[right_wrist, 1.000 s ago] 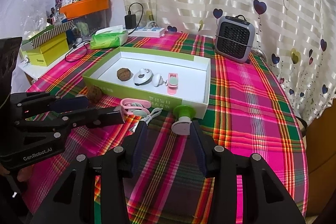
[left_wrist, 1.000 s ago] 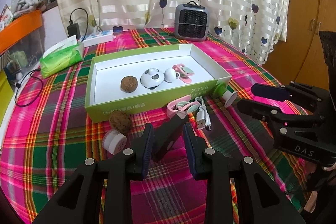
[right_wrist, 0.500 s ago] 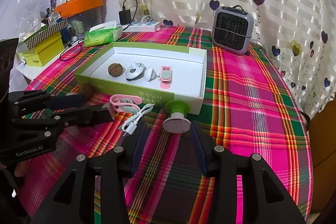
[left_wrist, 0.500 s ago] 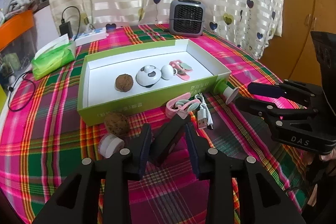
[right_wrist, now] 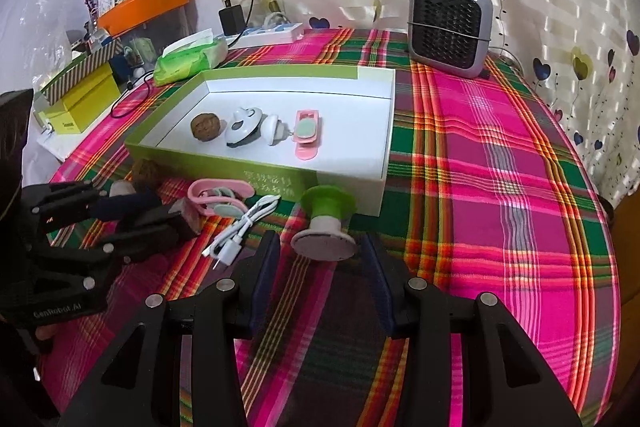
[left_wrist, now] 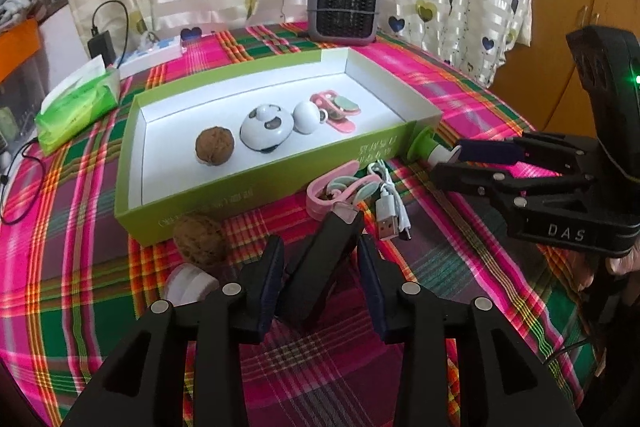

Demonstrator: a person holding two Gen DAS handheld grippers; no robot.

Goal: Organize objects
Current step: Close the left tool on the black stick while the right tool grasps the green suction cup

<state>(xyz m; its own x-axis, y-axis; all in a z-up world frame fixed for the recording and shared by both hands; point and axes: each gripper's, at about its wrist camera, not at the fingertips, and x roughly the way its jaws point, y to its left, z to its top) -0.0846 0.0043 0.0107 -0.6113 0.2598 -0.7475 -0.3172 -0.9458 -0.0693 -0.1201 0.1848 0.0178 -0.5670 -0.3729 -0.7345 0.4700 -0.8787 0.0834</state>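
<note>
Both my grippers have dropped nearer the tablecloth; my left gripper [left_wrist: 320,267] is opening around a black block [left_wrist: 320,271], while my right gripper [right_wrist: 320,267] gapes at lower centre, near the green-capped stopper [right_wrist: 326,223].

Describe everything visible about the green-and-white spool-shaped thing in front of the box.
The spool-shaped thing has a flared green end, a pale waist and a flat, round whitish face. It lies tipped on the plaid tablecloth, green end against the green box, whitish face toward the open right gripper, whose fingers do not touch it.
</note>
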